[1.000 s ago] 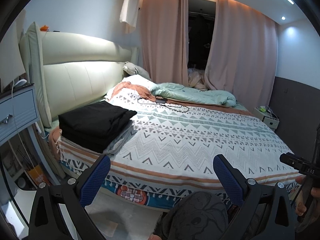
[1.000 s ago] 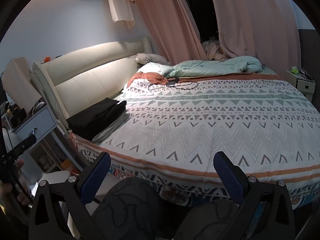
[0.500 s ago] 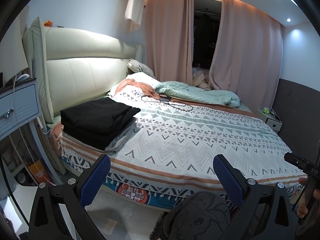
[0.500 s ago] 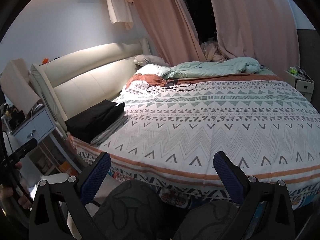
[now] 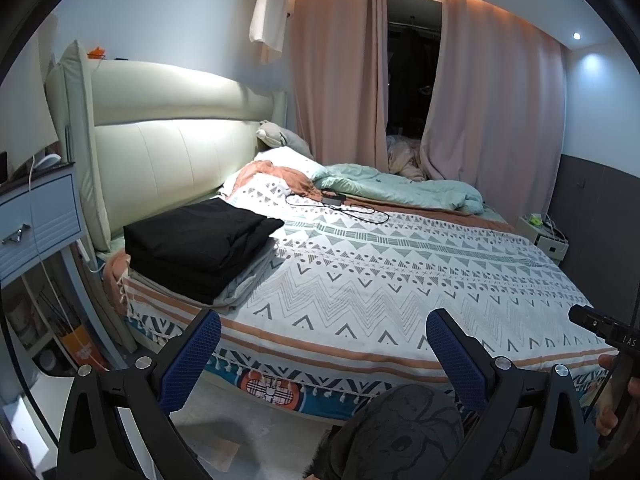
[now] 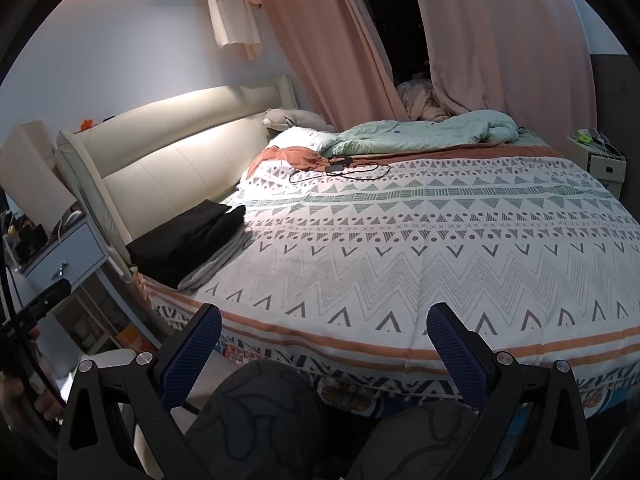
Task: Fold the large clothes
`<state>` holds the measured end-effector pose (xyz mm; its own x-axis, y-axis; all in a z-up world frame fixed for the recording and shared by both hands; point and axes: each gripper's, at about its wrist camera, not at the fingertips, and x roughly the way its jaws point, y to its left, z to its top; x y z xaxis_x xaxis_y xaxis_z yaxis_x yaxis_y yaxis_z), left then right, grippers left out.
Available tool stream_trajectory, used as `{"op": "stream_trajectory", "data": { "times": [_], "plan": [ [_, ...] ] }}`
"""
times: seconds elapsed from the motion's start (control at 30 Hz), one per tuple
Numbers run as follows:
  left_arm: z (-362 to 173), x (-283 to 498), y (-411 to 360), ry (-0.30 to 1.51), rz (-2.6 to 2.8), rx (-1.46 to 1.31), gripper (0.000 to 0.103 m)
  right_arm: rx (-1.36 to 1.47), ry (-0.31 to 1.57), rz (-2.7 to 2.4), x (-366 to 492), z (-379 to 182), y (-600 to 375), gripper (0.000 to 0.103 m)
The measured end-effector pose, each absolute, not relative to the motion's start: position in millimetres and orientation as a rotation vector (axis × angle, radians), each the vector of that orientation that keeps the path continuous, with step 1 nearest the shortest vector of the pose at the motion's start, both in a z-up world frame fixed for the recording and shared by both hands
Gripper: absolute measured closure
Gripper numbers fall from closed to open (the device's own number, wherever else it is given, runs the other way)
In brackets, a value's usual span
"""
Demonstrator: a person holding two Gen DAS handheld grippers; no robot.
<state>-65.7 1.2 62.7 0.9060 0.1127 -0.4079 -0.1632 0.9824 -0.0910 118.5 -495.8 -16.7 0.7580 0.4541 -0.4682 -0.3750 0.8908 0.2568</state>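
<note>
While both pairs of tongs hang in the air short of the bed's near edge, each stands wide with nothing between its blue pads. From the left wrist view, the left tongs (image 5: 323, 354) frame the patterned bedspread (image 5: 400, 276). At 10 o'clock from them lies the folded black clothes stack (image 5: 196, 240), resting on a folded grey garment (image 5: 248, 284) at the bed's left corner, just beside the cream headboard (image 5: 168, 152). A blue nightstand (image 5: 38, 216) stands at the far left. Toward 12 o'clock a black cable (image 5: 340, 208) lies on the bedspread near a rumpled green duvet (image 5: 400, 192). From the right wrist view, the right tongs (image 6: 324, 354) face the same bed, with the stack at 10 o'clock. Below both views sit the person's knees (image 6: 256, 416) in dark printed trousers.
</note>
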Motion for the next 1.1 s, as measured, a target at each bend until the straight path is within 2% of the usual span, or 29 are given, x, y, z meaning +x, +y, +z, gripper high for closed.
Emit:
{"op": "stream_trajectory", "data": {
  "times": [1.1],
  "plan": [
    [68,-92,4,0.377,0.137,-0.125,0.000,0.155,0.539,0.440,105,-14,-500,0.000]
  ]
}}
